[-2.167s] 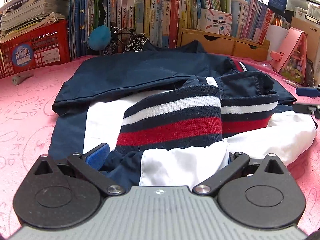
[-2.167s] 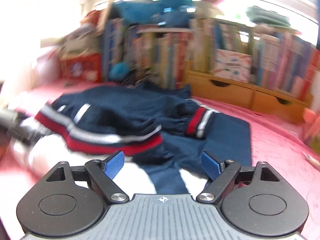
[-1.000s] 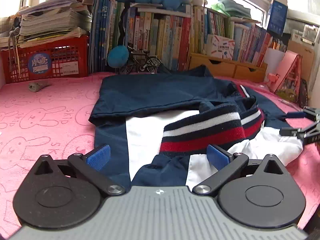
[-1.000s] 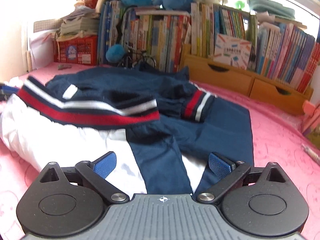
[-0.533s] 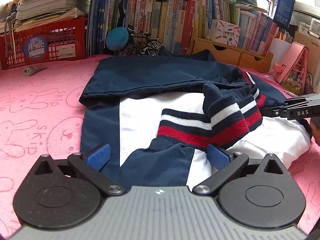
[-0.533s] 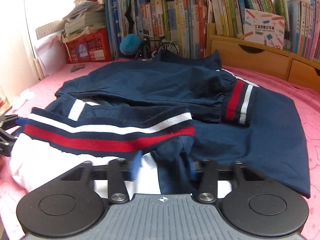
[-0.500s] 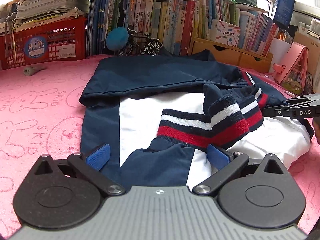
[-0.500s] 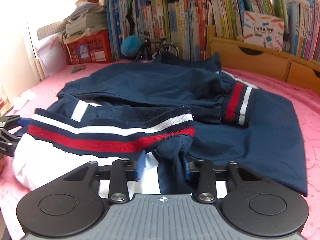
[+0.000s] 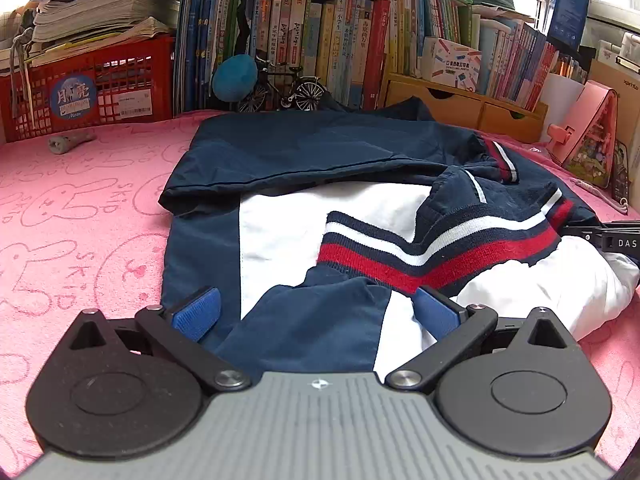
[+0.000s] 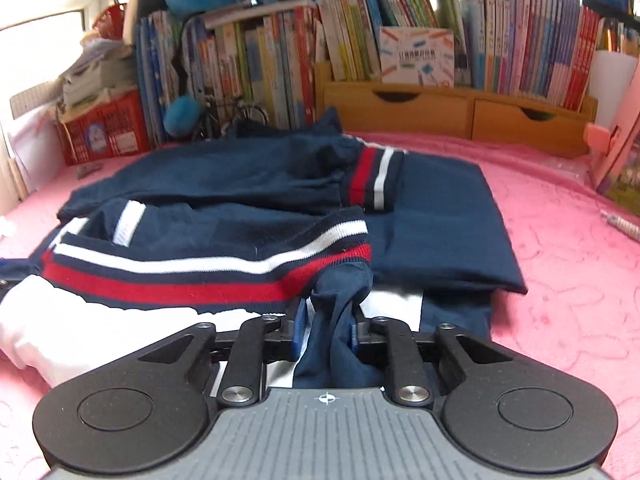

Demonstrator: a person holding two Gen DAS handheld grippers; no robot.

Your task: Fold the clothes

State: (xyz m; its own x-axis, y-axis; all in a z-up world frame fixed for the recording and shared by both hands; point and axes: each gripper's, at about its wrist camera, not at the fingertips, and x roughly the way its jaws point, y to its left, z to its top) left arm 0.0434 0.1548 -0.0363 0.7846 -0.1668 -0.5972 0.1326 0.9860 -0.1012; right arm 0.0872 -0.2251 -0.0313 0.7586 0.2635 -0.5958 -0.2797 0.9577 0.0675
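Pink terry blanket (image 9: 80,216) with a rabbit-and-letter print covers the whole surface, soft and napped, giving the cloth a grippy bed to fold on. Along its far edge runs a row of books (image 9: 320,40), a red plastic crate (image 9: 88,88) of papers at the far left corner, wooden drawers (image 10: 460,112) toward the far right

Jacket (image 9: 320,160) lies mid-surface, partly folded: thin smooth navy shell, white panels, one sleeve laid across the body with its ribbed cuff (image 10: 374,180) resting on top. Fold looks loose and lumpy, likely mid-fold; a near-side section seems left to bring over, though the frames don't settle how far along it is

Ribbed knit hem band (image 10: 208,276), thick, striped navy, white and red, bunches across the near part, slack and wavy since it's lifted from one end

Right gripper (image 10: 324,332) is clamped on a gathered twist of navy fabric just under the hem band's end, blue pads (image 10: 299,330) pinching it from both sides — probably holding that corner to carry it over

Left gripper (image 9: 316,312) has jaws spread wide, nothing between them, low at the jacket's near edge with navy and white cloth lying in the gap; looks lined up to take that edge, blue ridged pads (image 9: 196,312) clear of the fabric
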